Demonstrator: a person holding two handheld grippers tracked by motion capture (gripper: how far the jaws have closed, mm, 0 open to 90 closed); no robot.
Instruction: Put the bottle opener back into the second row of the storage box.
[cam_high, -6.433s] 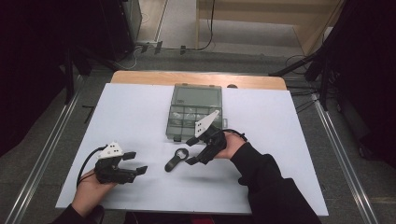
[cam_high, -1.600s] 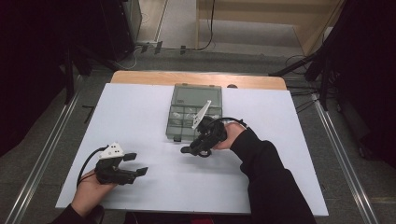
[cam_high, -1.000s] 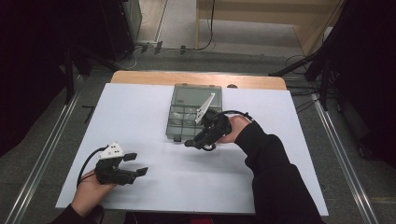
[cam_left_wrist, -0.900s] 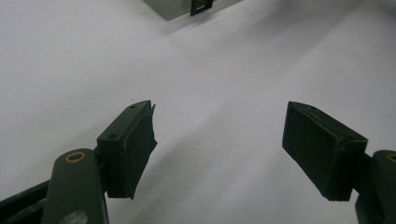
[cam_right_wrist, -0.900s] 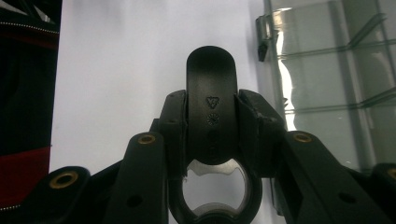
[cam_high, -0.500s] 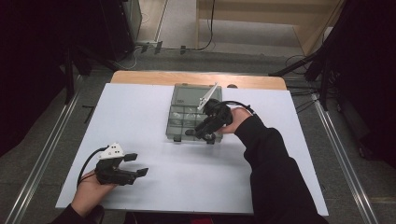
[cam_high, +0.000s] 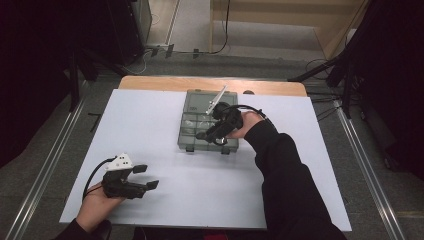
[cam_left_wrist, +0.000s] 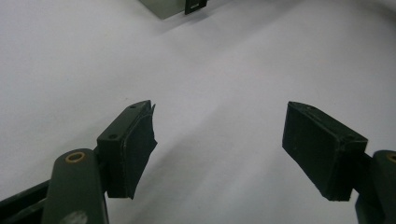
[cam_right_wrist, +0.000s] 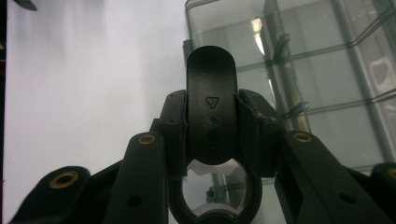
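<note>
The black loupe (cam_right_wrist: 211, 112), pinched by the right gripper (cam_high: 212, 134), has been carried from the near mat to over the clear box (cam_high: 200, 107), ready for dropping in; the left gripper (cam_high: 142, 177) rests spread.

black magnifier (cam_right_wrist: 211, 112); clear greenish organizer box (cam_high: 197, 102); white table (cam_high: 150, 120); tongs (cam_right_wrist: 212, 140) probably black.

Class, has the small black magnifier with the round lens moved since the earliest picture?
Yes. The black magnifier, clamped in the right gripper, went from the white tabletop up over the clear compartment box.
</note>
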